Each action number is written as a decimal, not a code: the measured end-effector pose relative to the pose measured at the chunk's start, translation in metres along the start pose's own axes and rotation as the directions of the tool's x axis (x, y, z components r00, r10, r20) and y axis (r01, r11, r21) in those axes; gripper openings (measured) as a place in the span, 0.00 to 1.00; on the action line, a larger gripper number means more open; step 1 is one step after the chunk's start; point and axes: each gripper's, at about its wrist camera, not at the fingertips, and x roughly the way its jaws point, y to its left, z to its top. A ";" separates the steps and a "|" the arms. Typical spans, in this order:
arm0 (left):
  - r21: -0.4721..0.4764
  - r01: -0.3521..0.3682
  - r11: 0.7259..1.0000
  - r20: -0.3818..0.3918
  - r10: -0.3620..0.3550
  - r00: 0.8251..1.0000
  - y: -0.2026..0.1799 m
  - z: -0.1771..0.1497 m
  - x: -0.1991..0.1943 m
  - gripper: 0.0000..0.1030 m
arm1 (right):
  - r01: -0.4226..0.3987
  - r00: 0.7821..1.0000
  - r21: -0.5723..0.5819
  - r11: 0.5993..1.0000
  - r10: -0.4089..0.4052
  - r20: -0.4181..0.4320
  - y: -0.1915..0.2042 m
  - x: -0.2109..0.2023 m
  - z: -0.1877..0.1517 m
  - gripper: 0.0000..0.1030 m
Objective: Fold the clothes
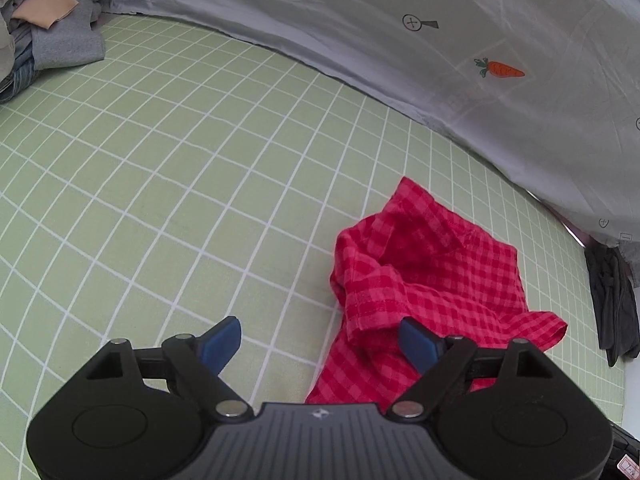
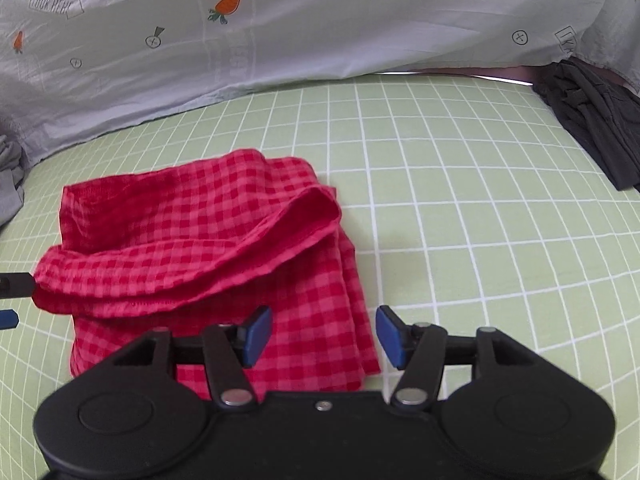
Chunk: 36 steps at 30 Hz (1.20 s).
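Note:
A red checked garment [image 1: 424,276] lies loosely folded on the green grid sheet [image 1: 180,160]. In the left wrist view my left gripper [image 1: 320,340] is open and empty at the garment's near left edge, its right finger over the cloth. In the right wrist view the garment [image 2: 208,240] lies ahead and to the left, with a raised fold across it. My right gripper [image 2: 324,334] is open and empty above the garment's near right corner. The left gripper's tip [image 2: 12,286] shows at the far left edge, beside the cloth.
A grey quilt with carrot prints [image 1: 440,40] runs along the far side of the bed, also in the right wrist view [image 2: 320,20]. A pile of grey clothes [image 1: 52,36] lies at the far left. A dark garment [image 2: 592,120] lies at the far right.

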 end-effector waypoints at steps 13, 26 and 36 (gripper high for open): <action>0.122 -0.054 0.991 -0.131 0.070 0.989 -0.024 -0.008 0.039 0.84 | 0.015 0.999 -0.103 0.995 -0.020 -0.049 0.018 0.026 0.008 0.65; 0.025 -0.123 0.992 0.103 0.120 0.987 -0.036 0.072 0.046 0.85 | -0.012 0.999 -0.041 0.999 0.013 0.046 0.019 0.054 0.073 0.67; 0.083 -0.031 0.996 -0.002 0.031 1.000 -0.026 0.035 0.040 0.89 | -0.035 0.999 0.006 0.999 0.035 -0.012 0.006 0.057 0.046 0.77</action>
